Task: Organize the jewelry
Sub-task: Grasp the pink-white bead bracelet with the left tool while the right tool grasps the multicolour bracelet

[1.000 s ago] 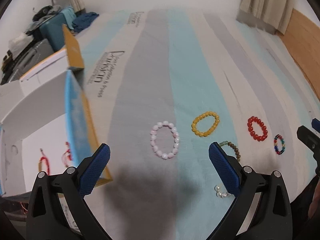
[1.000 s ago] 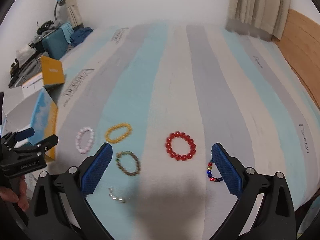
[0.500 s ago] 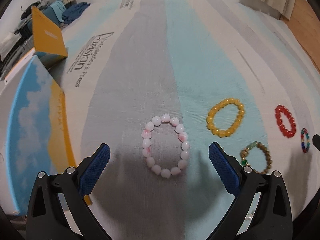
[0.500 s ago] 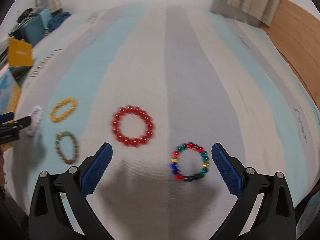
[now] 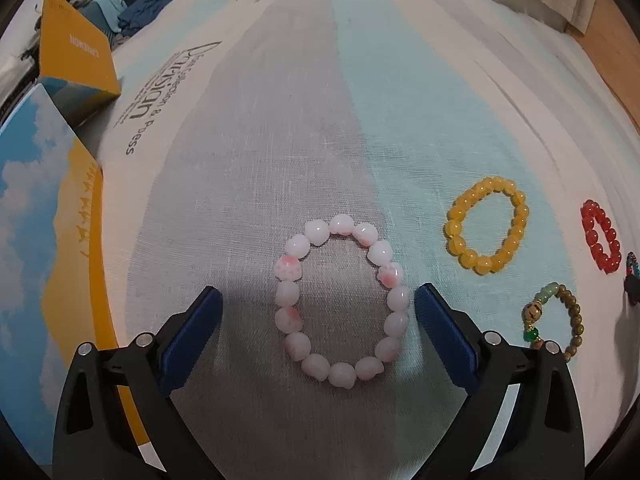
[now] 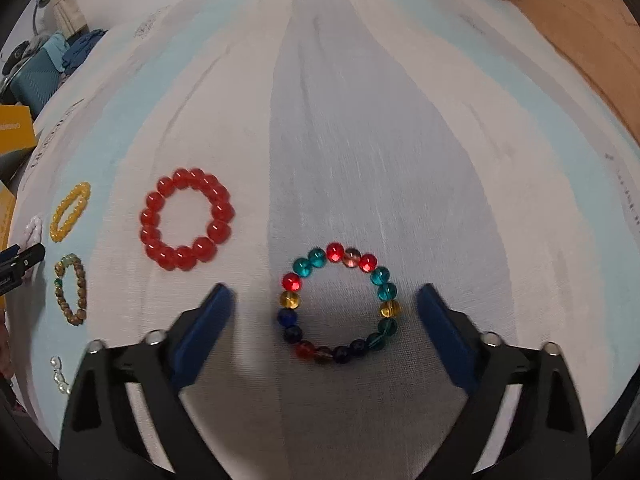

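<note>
Now that both hands have dropped low, left tongs (image 5: 316, 304) gape around the pink bracelet (image 5: 341, 307); right tongs (image 6: 326, 302), just narrowing, straddle the multicoloured bracelet (image 6: 339, 303) untouched; pickups seem imminent.

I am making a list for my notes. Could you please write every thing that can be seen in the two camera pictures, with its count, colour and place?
pink bracelet: 1, pale pink, between the left gripper's open jaws
multicolour bracelet: 1, teal, red, blue, amber, between the right gripper's jaws
red bracelet: 1, red, left of the multicolour one
yellow bracelet: 1, yellow, right of the pink one
brown bracelet: 1, brown with green beads, below the yellow one
pearl piece: 1, white, lower left
box: 1, yellow and sky-blue, left edge
bedsheet: 1, striped grey, blue, white
left gripper: 1, black with blue pads, open
right gripper: 1, same colours, jaws just been closing, not touching
</note>
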A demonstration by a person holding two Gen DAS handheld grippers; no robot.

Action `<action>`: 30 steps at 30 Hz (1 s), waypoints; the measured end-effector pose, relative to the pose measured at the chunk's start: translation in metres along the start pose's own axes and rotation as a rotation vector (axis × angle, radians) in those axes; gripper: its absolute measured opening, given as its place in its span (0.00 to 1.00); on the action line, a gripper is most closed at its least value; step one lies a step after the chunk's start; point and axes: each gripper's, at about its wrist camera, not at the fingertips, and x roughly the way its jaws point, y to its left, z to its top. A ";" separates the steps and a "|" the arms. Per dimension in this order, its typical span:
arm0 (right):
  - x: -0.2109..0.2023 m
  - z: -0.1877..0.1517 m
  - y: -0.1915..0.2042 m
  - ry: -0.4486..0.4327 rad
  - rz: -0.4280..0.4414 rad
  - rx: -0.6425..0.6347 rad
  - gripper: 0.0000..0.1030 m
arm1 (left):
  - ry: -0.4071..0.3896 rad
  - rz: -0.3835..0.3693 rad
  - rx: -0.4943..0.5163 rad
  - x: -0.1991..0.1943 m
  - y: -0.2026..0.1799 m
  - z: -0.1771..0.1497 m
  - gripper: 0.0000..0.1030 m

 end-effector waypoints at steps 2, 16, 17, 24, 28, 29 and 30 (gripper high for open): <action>0.003 -0.002 -0.003 0.003 0.012 0.006 0.74 | -0.003 -0.003 -0.004 0.001 0.000 -0.001 0.89; 0.001 -0.009 -0.013 0.002 0.037 0.018 0.25 | -0.012 -0.023 -0.009 -0.005 0.000 -0.007 0.57; 0.001 -0.010 -0.012 0.005 0.038 0.016 0.22 | -0.011 -0.018 -0.007 -0.006 -0.001 -0.007 0.55; -0.004 -0.009 -0.015 0.021 0.035 0.015 0.17 | 0.006 -0.019 0.012 -0.011 -0.002 -0.005 0.17; -0.007 -0.008 -0.009 0.019 0.031 0.015 0.17 | 0.011 -0.032 0.008 -0.014 -0.002 -0.002 0.10; -0.008 -0.008 -0.009 0.018 0.031 0.012 0.17 | 0.013 -0.038 0.002 -0.015 -0.001 -0.002 0.10; -0.009 -0.007 -0.009 0.016 0.030 0.011 0.17 | 0.013 -0.040 0.002 -0.016 -0.001 0.000 0.10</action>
